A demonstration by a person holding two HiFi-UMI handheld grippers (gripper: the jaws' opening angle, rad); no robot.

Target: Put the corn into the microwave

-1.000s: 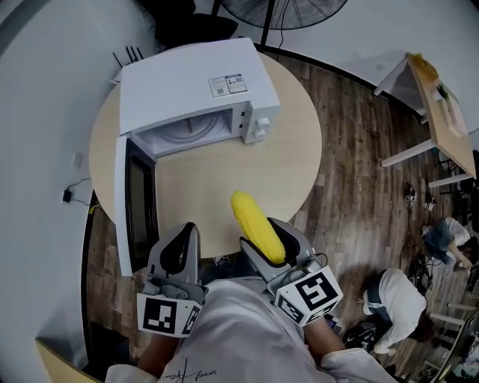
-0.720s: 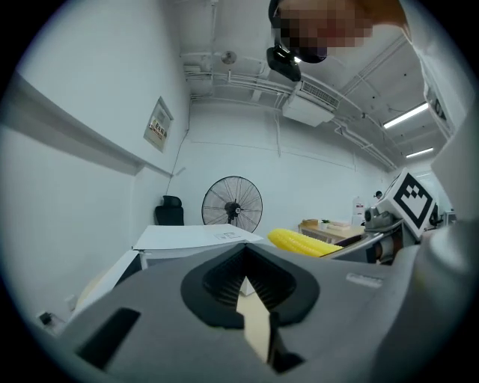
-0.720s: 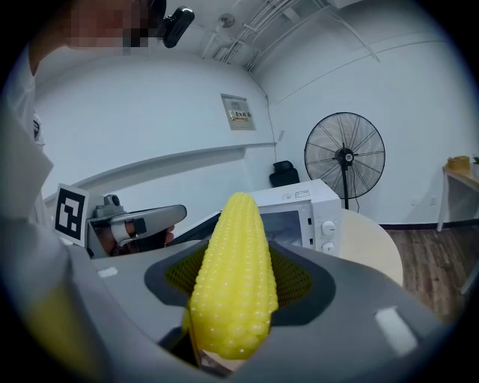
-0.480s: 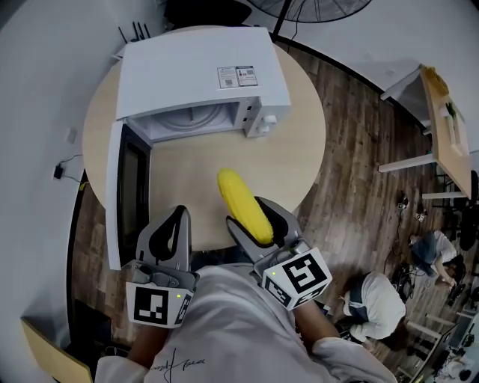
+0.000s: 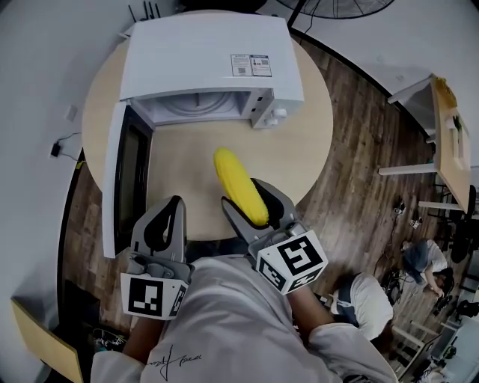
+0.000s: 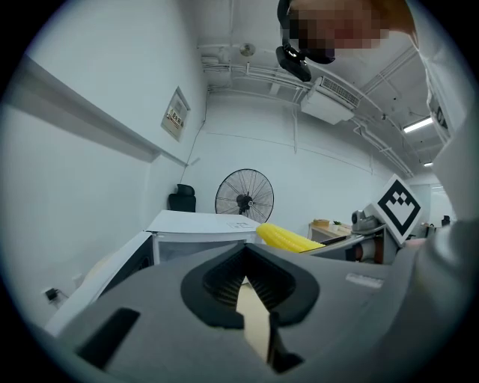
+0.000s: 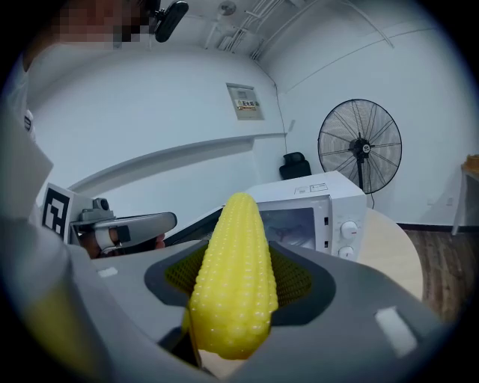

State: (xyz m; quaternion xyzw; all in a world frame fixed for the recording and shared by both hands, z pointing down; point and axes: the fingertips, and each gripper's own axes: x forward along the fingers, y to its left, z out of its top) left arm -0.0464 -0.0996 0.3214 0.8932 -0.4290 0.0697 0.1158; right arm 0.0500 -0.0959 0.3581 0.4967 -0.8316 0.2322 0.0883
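Note:
A yellow corn cob (image 5: pixel 238 185) sticks out forward from my right gripper (image 5: pixel 244 194), which is shut on its near half; it hangs above the round table, short of the microwave. In the right gripper view the corn (image 7: pixel 236 277) fills the space between the jaws and points at the microwave (image 7: pixel 314 213). The white microwave (image 5: pixel 209 56) stands at the table's far side, its door (image 5: pixel 123 187) swung wide open to the left, its cavity (image 5: pixel 202 108) showing a glass plate. My left gripper (image 5: pixel 174 203) hovers beside the door's near end, shut and holding nothing.
The beige round table (image 5: pixel 299 149) carries only the microwave. A standing fan (image 5: pixel 329 6) is behind it. A second wooden table (image 5: pixel 449 127) stands at the right on the plank floor. A person (image 5: pixel 367 299) crouches at the lower right.
Both grippers have moved forward over the table toward the microwave, and the corn has come closer to the open cavity. The right gripper's hold on the corn is unchanged.

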